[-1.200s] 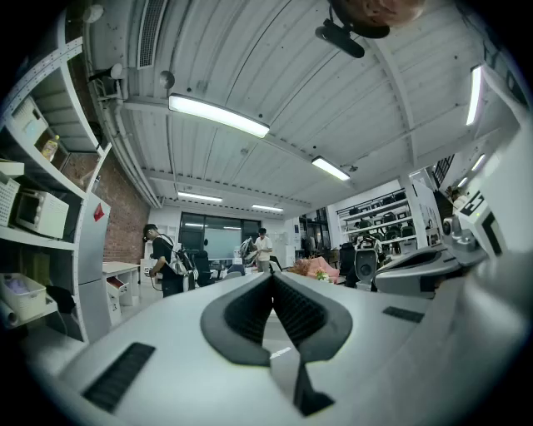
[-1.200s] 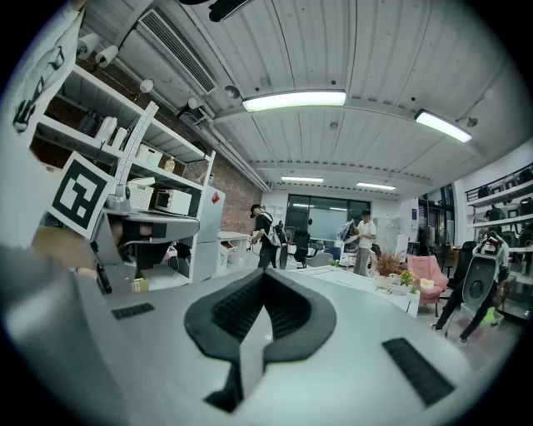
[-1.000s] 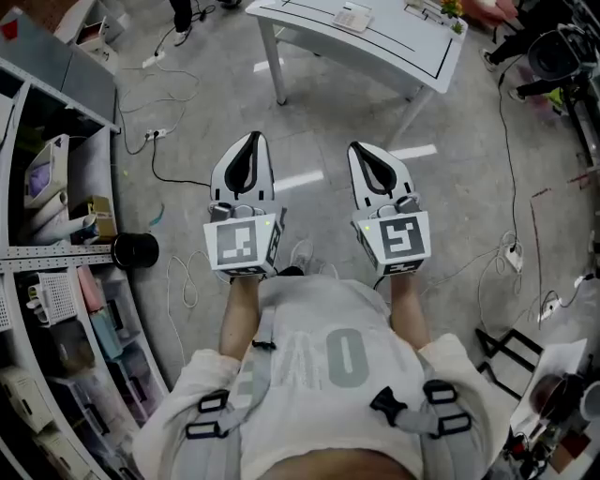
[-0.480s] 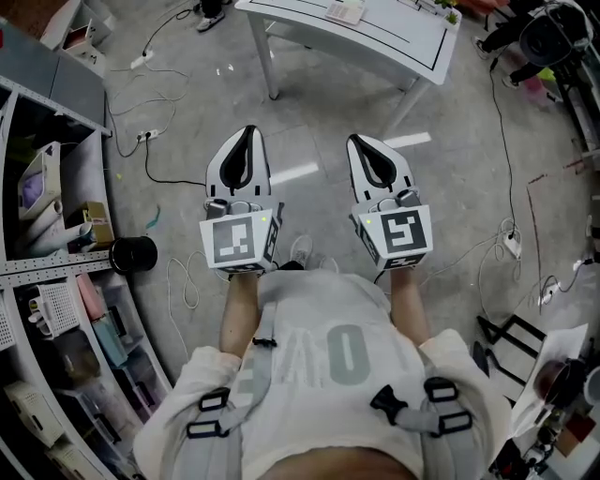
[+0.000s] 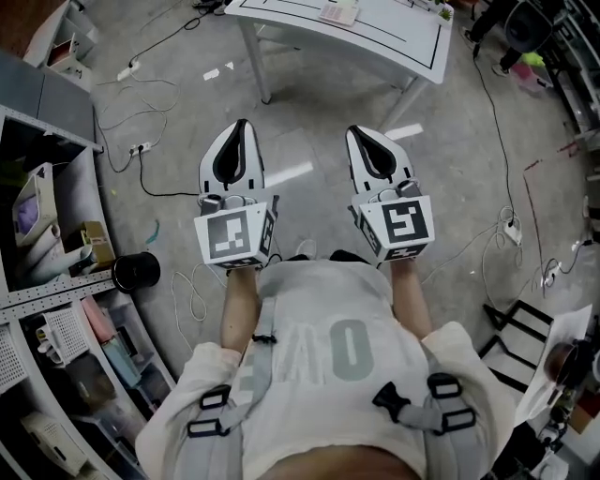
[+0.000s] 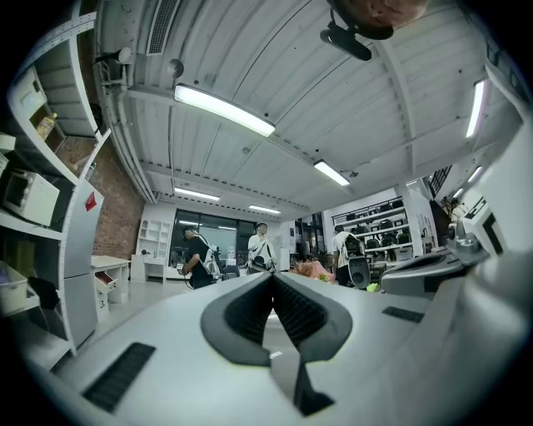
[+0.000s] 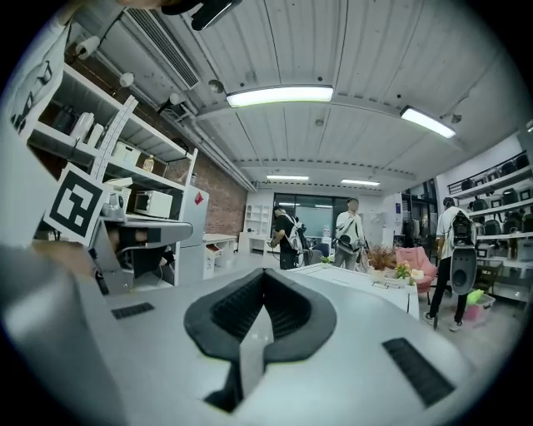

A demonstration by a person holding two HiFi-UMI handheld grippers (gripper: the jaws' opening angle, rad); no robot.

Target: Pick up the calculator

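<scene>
The calculator [image 5: 339, 11], a small pale slab, lies on the white table [image 5: 394, 42] at the top of the head view, well ahead of both grippers. My left gripper [image 5: 236, 127] and right gripper [image 5: 359, 133] are held side by side in front of the person's chest, pointing level toward the table. Both are shut with nothing between their pads. In the left gripper view the left gripper [image 6: 271, 279] shows closed tips against the room. In the right gripper view the right gripper [image 7: 263, 274] points at the white table [image 7: 358, 279].
Metal shelving [image 5: 37, 281] with boxes and bins lines the left. A black round container [image 5: 137, 271] stands on the floor by it. Cables [image 5: 141, 103] and a power strip [image 5: 511, 230] trail over the concrete floor. Several people [image 7: 346, 233] stand far across the room.
The person has stepped forward toward the table: the black container and floor cables slid back in the head view. Both grippers stayed side by side and shut.
</scene>
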